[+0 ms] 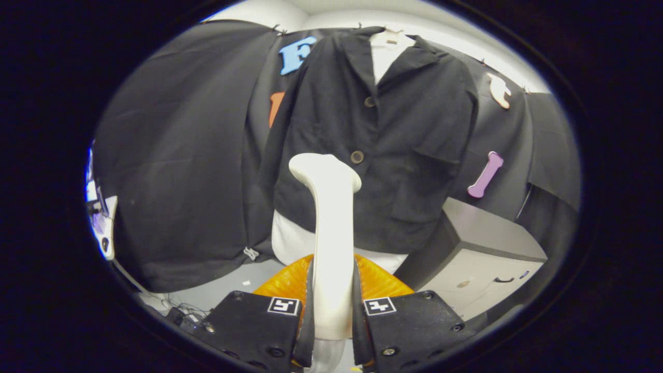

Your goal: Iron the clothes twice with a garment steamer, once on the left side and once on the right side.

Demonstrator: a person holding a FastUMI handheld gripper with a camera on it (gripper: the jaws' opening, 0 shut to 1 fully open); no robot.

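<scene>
The gripper (332,305) is clenched on the garment steamer (330,228): both fingers press against the sides of its handle, one on each side. The steamer stands upright between the fingers, long axis running vertically away from the gripper. Its head (323,168) sits at the top and bends over to the left, angled toward the hanging garment.

The garment is a dark jacket (373,140), hung from a hanger (386,37) against the booth wall, directly beyond the steamer. It hangs buttoned, with two buttons (357,156) visible down the front. The steamer head lies in front of the jacket's lower front, just left of the lower button; contact between head and cloth cannot be determined.

A pale form (290,241) shows below the jacket hem. An orange ribbed object (380,282) sits behind the fingers at the steamer's base. A grey cabinet (487,254) stands to the right, near the jacket's lower edge. Cables (176,305) lie on the floor at the left.
</scene>
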